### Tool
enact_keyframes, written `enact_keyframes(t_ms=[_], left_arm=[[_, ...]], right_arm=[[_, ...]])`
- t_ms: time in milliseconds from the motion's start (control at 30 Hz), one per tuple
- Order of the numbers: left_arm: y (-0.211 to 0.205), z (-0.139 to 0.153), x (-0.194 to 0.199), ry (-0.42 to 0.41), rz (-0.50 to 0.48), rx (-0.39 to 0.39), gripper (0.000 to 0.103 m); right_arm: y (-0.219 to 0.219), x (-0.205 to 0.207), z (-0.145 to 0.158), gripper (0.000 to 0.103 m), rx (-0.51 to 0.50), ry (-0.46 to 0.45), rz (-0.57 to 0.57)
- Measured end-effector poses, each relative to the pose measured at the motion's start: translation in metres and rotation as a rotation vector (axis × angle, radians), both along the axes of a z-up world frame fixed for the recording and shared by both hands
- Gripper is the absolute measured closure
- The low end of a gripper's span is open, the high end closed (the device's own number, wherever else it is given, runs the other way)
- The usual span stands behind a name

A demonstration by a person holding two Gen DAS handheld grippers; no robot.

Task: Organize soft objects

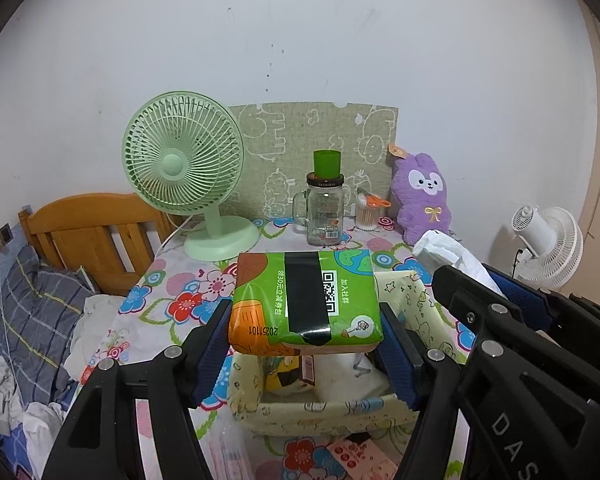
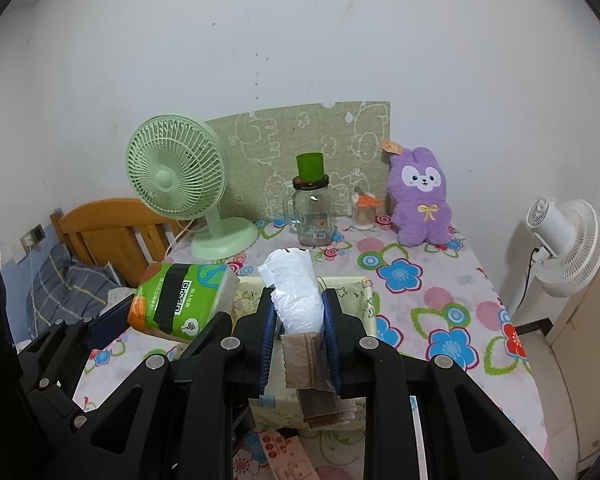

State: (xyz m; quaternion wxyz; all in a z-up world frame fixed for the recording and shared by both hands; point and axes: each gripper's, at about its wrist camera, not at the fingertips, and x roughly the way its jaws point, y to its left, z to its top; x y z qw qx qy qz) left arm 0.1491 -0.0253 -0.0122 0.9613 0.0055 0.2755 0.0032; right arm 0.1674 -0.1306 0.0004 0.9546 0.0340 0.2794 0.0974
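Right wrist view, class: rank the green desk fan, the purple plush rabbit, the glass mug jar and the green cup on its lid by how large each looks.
1. green desk fan, largest.
2. purple plush rabbit.
3. glass mug jar.
4. green cup, smallest.
All four stand along the table's back edge, at similar distance, so nearness hardly skews this ranking.

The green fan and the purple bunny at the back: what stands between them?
Between green fan and purple bunny: a glass mug jar topped by a green cup, then a small swab jar. Both views show it.

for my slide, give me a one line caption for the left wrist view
Left gripper holds a green tissue pack above a fabric storage bin on the floral tablecloth.
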Motion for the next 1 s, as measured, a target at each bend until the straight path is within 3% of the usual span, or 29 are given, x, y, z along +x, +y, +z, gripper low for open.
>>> enact_keyframes(t_ms=[633, 700, 767, 833, 1000], left_arm=[[0.001, -0.036, 0.048, 0.085, -0.018, -0.033, 0.03], [0.002, -0.04, 0.051, 0.098, -0.033, -0.04, 0.026], [0.002, -0.044, 0.052, 0.105, -0.051, -0.047, 0.011], [0.002, -0.046, 0.049, 0.099, -0.067, -0.049, 0.005], [0.007, -0.048, 0.049, 0.103, -0.057, -0.028, 0.003]], right_arm=[[0.004, 0.05, -0.034, 0.077, -0.013, 0.077, 0.012], [0.004, 0.054, -0.039, 0.077, -0.012, 0.087, 0.015], [0.005, 0.056, -0.042, 0.077, -0.015, 0.093, 0.014], [0.007, 0.06, -0.046, 0.077, -0.02, 0.101, 0.015], [0.012, 0.071, -0.056, 0.078, -0.017, 0.119, 0.017]])
